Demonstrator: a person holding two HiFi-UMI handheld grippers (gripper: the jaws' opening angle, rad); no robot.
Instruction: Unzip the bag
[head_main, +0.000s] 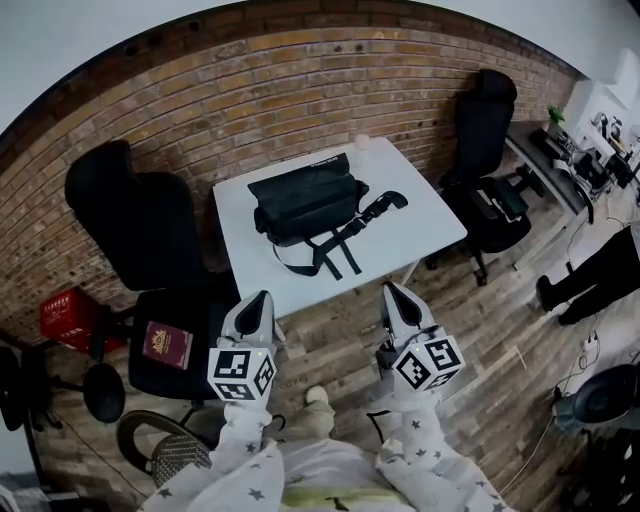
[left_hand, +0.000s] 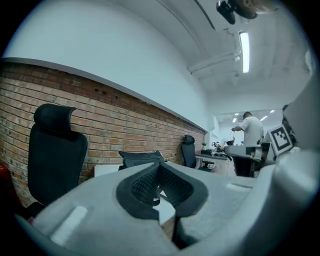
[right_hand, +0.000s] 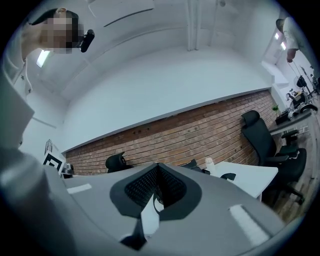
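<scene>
Both grippers hang short of the white table's (head_main: 425, 225) near edge, over the wooden floor, and neither touches anything. Left gripper (head_main: 262, 297) has its jaws pressed together with nothing between them, and the right gripper (head_main: 392, 291) is the same: closed and empty.

The black bag (head_main: 303, 203) lies flat on the table's far-left part, straight ahead of the two tools and well apart from them. Its long axis runs across the table, roughly along the far edge and tilted slightly up to the right, so it lies crosswise to the line the jaws point along. Its strap (head_main: 340, 250) trails off the bag's near side towards the near edge, with the padded part reaching out to the right.

The bag sits a little left of the midline between the tools, so the left gripper looks the nearer one. From the left gripper view the bag (left_hand: 140, 159) shows just above the closed jaws. No zip pull can be made out from here, so which end to reach for is still open.
</scene>
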